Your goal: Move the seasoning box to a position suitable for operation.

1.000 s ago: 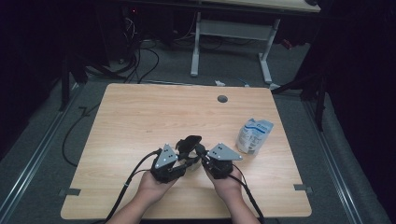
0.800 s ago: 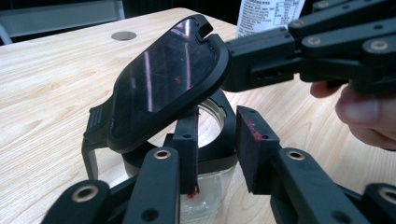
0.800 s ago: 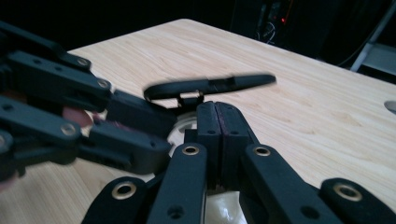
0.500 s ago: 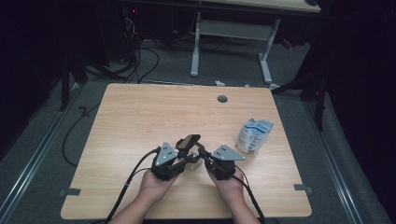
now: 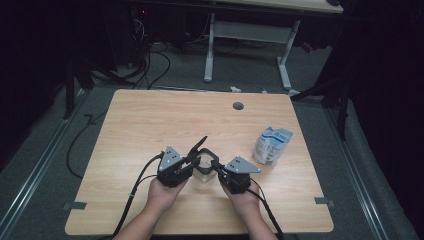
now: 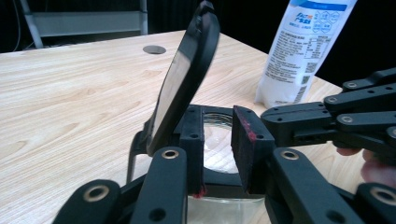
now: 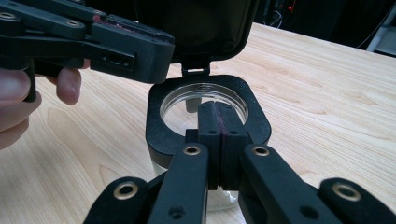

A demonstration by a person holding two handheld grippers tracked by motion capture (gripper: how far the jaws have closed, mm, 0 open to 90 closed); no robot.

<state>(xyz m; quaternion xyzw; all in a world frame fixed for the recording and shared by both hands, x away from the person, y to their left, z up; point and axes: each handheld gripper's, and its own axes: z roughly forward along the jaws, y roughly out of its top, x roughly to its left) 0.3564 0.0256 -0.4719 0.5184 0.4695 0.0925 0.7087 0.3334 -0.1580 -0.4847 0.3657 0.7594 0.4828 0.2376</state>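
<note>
A clear glass jar (image 5: 202, 174) with a square black collar (image 7: 254, 116) stands near the table's front edge. Its hinged black lid (image 5: 196, 146) is flipped up and leans back (image 6: 184, 79). My left gripper (image 6: 219, 140) reaches over the jar's mouth beside the lid. Its jaws have just been closing. A gap remains between the pads (image 6: 245, 140), and only the jar's mouth shows through it. My right gripper (image 7: 218, 116) comes from the other side, its pads pressed together over the near edge of the collar. In the high view the left gripper (image 5: 197, 159) and right gripper (image 5: 216, 167) flank the jar.
A white and blue pouch (image 5: 271, 145) stands upright on the table to the right of the jar, also in the left gripper view (image 6: 299, 51). A round cable hole (image 5: 238, 106) sits near the far edge. Cables trail off the front edge.
The lid has swung a little further up and back. Both hands have stayed almost where they were.
</note>
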